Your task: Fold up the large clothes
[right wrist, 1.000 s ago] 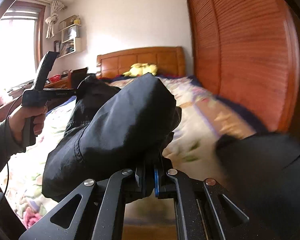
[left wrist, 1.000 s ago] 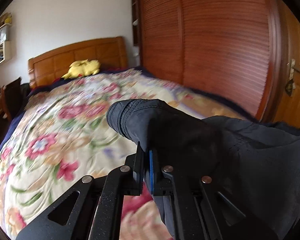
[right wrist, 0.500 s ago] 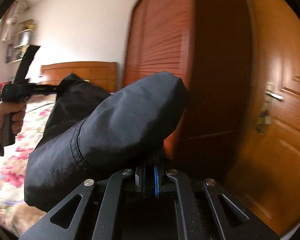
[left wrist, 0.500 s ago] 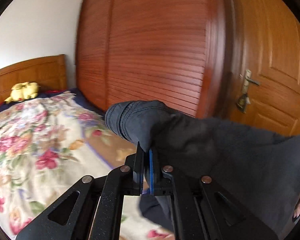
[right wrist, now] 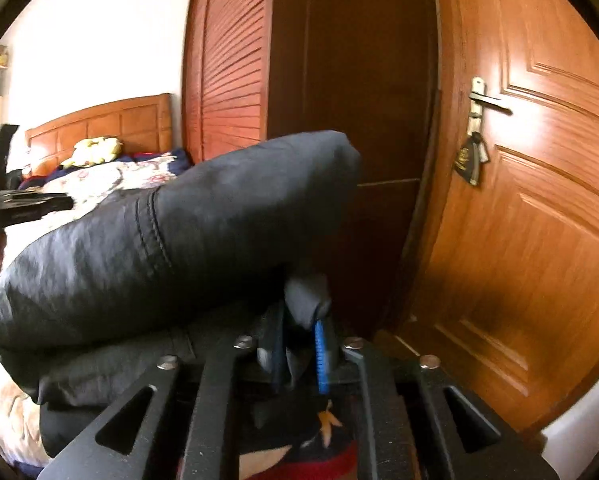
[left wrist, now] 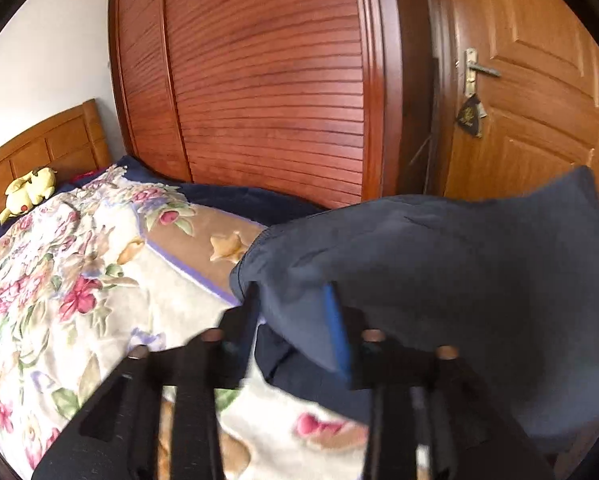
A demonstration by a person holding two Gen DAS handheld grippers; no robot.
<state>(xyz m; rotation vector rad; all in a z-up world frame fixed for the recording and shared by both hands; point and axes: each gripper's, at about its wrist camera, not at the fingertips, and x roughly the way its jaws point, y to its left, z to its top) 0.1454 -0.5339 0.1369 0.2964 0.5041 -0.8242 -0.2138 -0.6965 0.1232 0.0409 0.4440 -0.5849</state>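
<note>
the large dark navy fabric garment [left wrist: 439, 264] lies doubled over on the floral quilted bed [left wrist: 79, 280], so one fold looks made. both the left tool [left wrist: 295, 320] and right tool [right wrist: 297, 344] are opening, cloth loose between their jaws; smoothing and further folds likely remain.

Before me: garment [left wrist: 439, 280] on the bedspread [left wrist: 79, 300]; plush toy [left wrist: 29, 192] against the headboard [left wrist: 43, 148] far left; louvred wardrobe [left wrist: 267, 80] behind; door [left wrist: 531, 100] to its right.
</note>
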